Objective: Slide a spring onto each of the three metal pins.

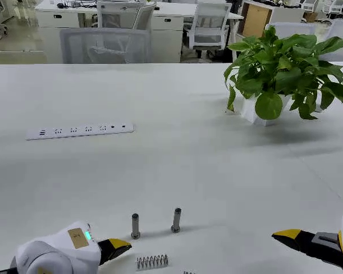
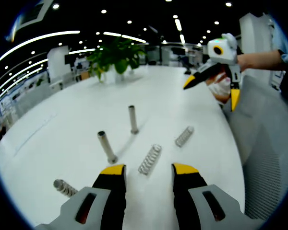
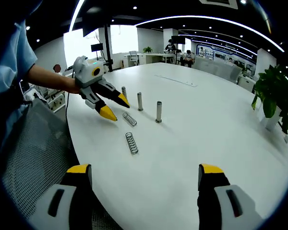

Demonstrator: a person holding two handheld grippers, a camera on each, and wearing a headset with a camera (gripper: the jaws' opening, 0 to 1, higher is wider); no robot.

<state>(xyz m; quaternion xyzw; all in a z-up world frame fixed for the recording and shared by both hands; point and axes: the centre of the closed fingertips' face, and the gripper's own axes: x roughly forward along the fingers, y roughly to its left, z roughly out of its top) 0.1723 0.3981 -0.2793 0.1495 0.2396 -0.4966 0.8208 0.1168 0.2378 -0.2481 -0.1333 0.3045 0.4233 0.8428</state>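
The left gripper [image 2: 149, 169] has its jaws released and empty at the bottom of its own view; one spring [image 2: 150, 159] lies on the white table [image 2: 158, 96] just ahead, between the tips; a second spring [image 2: 184, 136] lies right of centre; a near pin [image 2: 107, 147] and a far pin [image 2: 133, 120] stand bare left of centre; a third pin [image 2: 63, 187], lower left, looks already coiled; the right gripper [image 3: 144, 170] is spread wide, holding nothing. Likely risks: the round spring rolls or squirts out of a closing pinch; a jaw knocks the near pin over.
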